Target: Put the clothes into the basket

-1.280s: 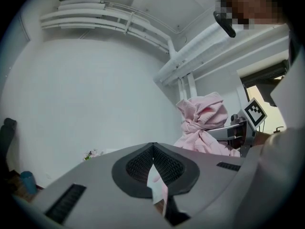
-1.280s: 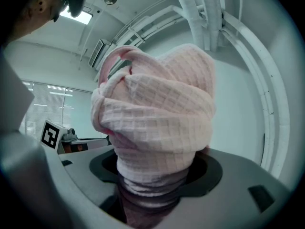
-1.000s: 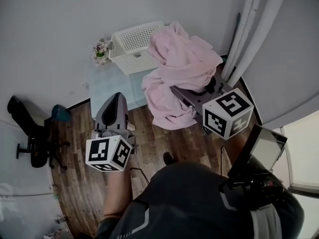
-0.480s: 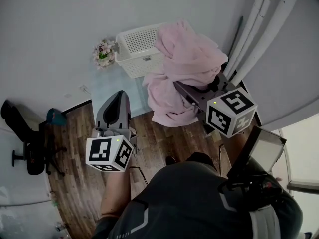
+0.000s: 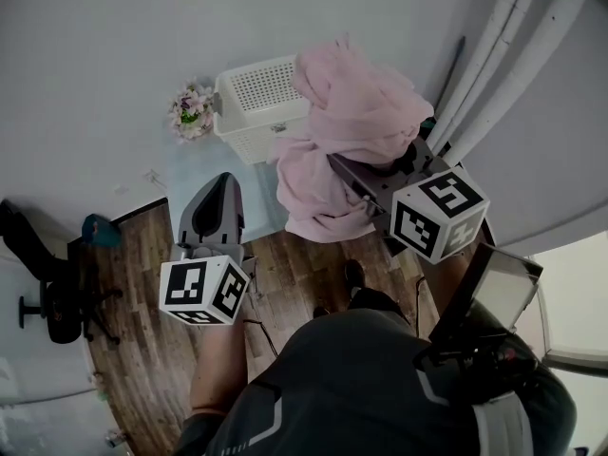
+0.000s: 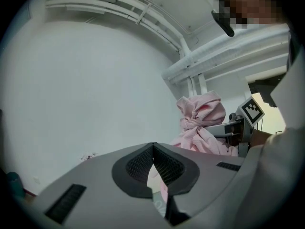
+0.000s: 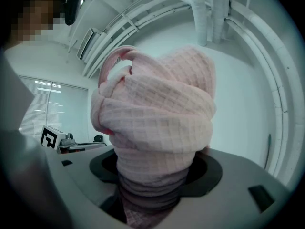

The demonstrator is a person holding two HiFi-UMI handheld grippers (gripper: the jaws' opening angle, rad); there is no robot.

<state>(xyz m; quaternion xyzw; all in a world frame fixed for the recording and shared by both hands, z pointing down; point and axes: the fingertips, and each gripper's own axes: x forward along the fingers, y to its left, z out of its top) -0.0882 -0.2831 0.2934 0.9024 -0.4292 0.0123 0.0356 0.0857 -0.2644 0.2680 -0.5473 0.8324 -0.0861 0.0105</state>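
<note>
Basket: white, perforated walls, standing on a pale blue surface against the grey wall.
Clothes: 1 pink waffle-knit bundle, bunched and raised at the basket's right side, covering its right rim and hanging down in front of it.
Right claw: clamped on the clothes, fabric filling the gap between its 2 jaws.
Left claw: jaw tips together, nothing gripped; nearer the person than the basket.
Floor: dark wood planks on the basket's near side.
Flowers: small bunch just left of the basket.
Chair: black, well left of the basket.
Pipes: white, right of the basket.
</note>
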